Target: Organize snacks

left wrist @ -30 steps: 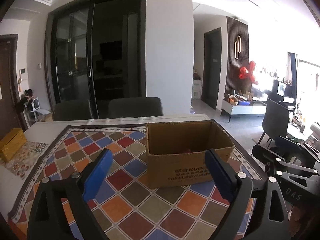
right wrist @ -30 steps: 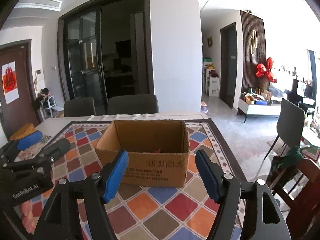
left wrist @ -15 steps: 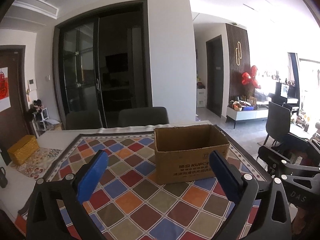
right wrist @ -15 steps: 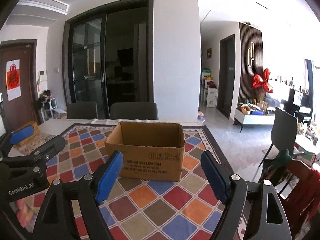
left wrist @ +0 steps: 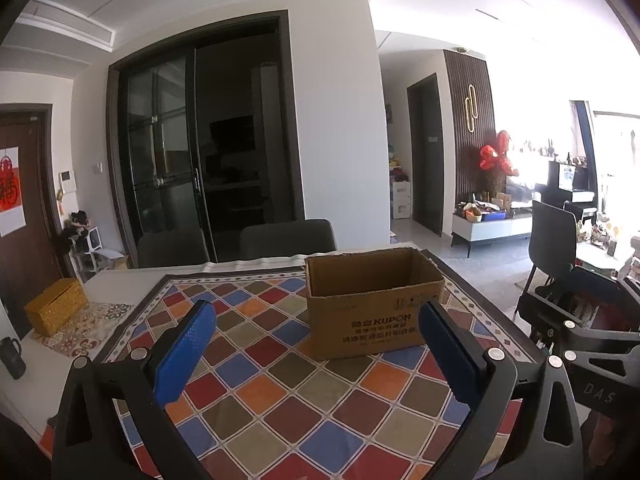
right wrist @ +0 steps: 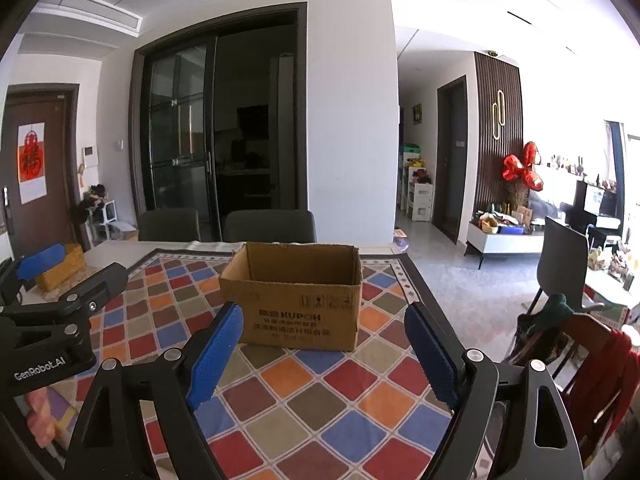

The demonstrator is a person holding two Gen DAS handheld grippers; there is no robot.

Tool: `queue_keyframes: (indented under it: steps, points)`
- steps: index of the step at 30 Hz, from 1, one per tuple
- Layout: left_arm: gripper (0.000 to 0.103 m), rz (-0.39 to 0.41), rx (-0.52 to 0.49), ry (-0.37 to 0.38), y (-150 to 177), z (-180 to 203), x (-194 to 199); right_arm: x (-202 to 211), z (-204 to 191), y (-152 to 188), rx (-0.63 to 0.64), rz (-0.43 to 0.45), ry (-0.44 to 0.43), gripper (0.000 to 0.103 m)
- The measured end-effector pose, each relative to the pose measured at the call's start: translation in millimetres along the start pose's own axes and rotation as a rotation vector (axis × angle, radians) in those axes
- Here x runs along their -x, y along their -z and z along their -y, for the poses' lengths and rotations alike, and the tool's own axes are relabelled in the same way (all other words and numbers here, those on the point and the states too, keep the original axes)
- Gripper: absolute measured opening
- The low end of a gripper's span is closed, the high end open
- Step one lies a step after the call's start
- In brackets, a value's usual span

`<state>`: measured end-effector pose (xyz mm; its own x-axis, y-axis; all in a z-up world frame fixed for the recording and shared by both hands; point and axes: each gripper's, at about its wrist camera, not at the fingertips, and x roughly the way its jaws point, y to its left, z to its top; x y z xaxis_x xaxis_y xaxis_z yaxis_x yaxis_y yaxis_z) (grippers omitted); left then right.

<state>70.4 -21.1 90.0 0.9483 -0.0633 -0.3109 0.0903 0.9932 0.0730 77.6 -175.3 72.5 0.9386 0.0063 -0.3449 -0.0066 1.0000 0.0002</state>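
An open brown cardboard box [left wrist: 360,304] printed with "KUPOH" stands on the chequered tablecloth [left wrist: 280,384] toward the table's far right. Its floor is hidden from both cameras, and no snack shows anywhere. My left gripper [left wrist: 315,312] hovers over the cloth short of the box, open, with nothing between its blue pads [left wrist: 184,352]. My right gripper [right wrist: 323,312] is also short of the box [right wrist: 296,300], open and empty. The left gripper's body shows at the left of the right wrist view, with a person's fingers [right wrist: 40,416] below it.
A yellow woven box [left wrist: 56,306] and a dark mug [left wrist: 12,356] sit at the table's left end. Two grey chairs [left wrist: 288,236] stand behind the table. A dark chair [right wrist: 564,256] and a wooden chair draped in red cloth [right wrist: 600,360] stand to the right.
Both grippers have drawn back from the box, which now looks smaller and farther. The right gripper's jaws have spread wider. The inside of the box has dropped out of sight.
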Motion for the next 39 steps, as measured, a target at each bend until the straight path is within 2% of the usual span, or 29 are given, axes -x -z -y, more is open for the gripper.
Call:
queue_keyframes:
  steps: [39]
  points:
    - [0.103, 0.001, -0.007, -0.006, 5.5, 1.6, 8.7, 12.5, 4.0, 6.4, -0.004, 0.001, -0.003, 0.084]
